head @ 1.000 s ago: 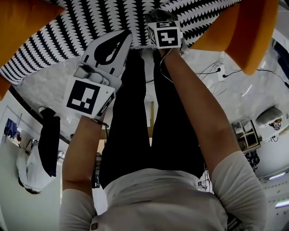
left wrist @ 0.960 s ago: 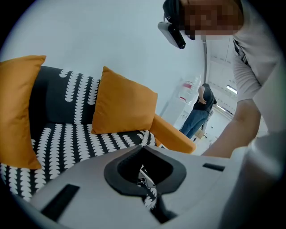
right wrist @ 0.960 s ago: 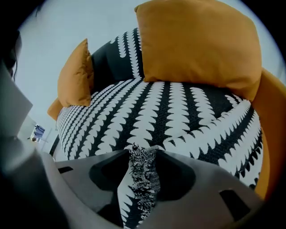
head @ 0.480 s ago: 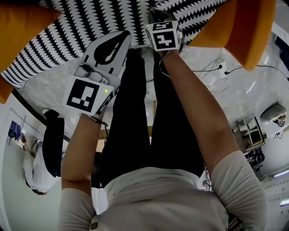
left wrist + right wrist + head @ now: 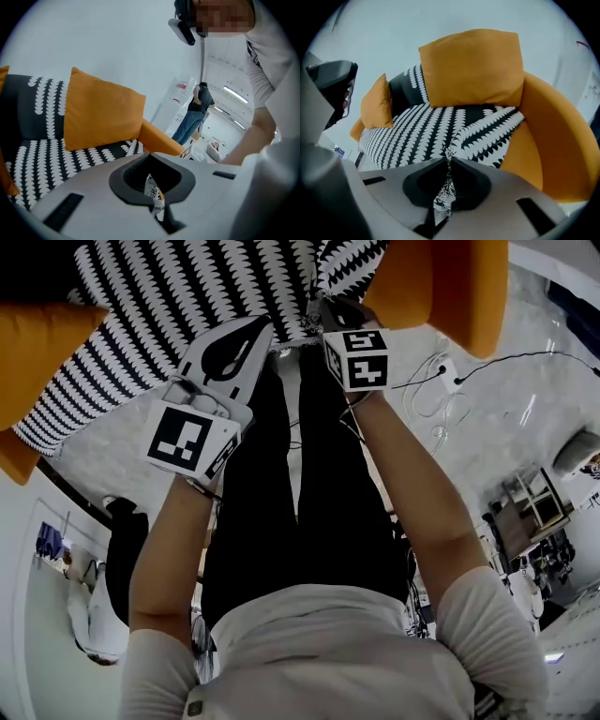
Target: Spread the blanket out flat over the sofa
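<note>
the blanket (image 5: 187,296) lies over the sofa (image 5: 553,140) seat ahead of both jaws, with its near edge drawn up to them. the right gripper (image 5: 449,161) has just been closing and pinches a fold of it. the left gripper (image 5: 150,173) is pressed together on a sliver of it. a cushion (image 5: 471,65) stands beyond the right jaws.

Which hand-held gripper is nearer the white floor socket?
Right. In the head view the right hand-held gripper is up-left of the socket; the left hand-held gripper is farther left.

Over sofa (image 5: 553,150) seat the blanket (image 5: 422,131), cushion (image 5: 471,68) on it behind, second cushion (image 5: 377,105) further left
</note>
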The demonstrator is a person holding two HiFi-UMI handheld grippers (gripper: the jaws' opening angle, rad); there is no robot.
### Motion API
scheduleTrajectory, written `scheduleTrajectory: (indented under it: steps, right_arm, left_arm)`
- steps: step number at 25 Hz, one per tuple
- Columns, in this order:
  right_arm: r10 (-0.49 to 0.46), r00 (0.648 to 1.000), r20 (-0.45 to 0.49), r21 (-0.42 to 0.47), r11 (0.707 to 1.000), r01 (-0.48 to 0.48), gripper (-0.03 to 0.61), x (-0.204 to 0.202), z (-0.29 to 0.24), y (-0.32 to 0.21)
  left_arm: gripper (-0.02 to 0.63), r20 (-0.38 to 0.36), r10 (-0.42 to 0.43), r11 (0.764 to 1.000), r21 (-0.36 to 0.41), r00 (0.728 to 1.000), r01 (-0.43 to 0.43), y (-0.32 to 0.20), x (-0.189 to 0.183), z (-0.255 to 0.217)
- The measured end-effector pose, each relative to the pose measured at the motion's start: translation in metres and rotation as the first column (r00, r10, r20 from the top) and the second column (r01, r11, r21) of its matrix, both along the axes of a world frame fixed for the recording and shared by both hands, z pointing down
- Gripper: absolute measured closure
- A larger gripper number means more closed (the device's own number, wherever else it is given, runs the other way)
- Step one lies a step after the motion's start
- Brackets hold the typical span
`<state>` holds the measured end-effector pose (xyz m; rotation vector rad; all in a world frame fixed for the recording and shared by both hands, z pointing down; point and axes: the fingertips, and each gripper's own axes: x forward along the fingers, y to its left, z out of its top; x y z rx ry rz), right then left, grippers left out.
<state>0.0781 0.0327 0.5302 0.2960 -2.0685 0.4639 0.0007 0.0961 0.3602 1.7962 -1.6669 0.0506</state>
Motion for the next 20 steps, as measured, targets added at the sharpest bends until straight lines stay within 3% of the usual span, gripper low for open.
scheduleTrajectory:
  steps: [5,8,12,17,20]
  right_arm:
    - [0.143,0.989,-0.04,-0.059,0.988,-0.145,0.538,0.035,0.018,0.025]
    - [0.204,0.977,-0.065,-0.049,0.977,-0.207,0.54,0.055,0.047,0.019]
    - [0.329,0.936,-0.127,-0.042,0.941,-0.337,0.54,0.098,0.079,0.035]
    - [0.386,0.908,-0.16,0.016,0.921,-0.389,0.54,0.18,0.066,-0.037]
    - [0.44,0.879,-0.184,0.009,0.895,-0.446,0.541,0.217,0.061,-0.067]
  left_arm:
    - [0.604,-0.029,0.082,0.994,-0.07,0.996,-0.084,0.025,0.004,0.021]
    - [0.604,-0.048,0.11,0.991,-0.066,0.993,-0.113,0.032,0.009,0.048]
    - [0.604,-0.07,0.215,0.973,-0.075,0.974,-0.22,0.043,0.016,0.075]
    - [0.604,-0.055,0.225,0.972,-0.057,0.973,-0.228,-0.017,0.056,0.049]
    - [0.604,-0.05,0.273,0.957,-0.085,0.961,-0.277,-0.053,0.074,0.032]
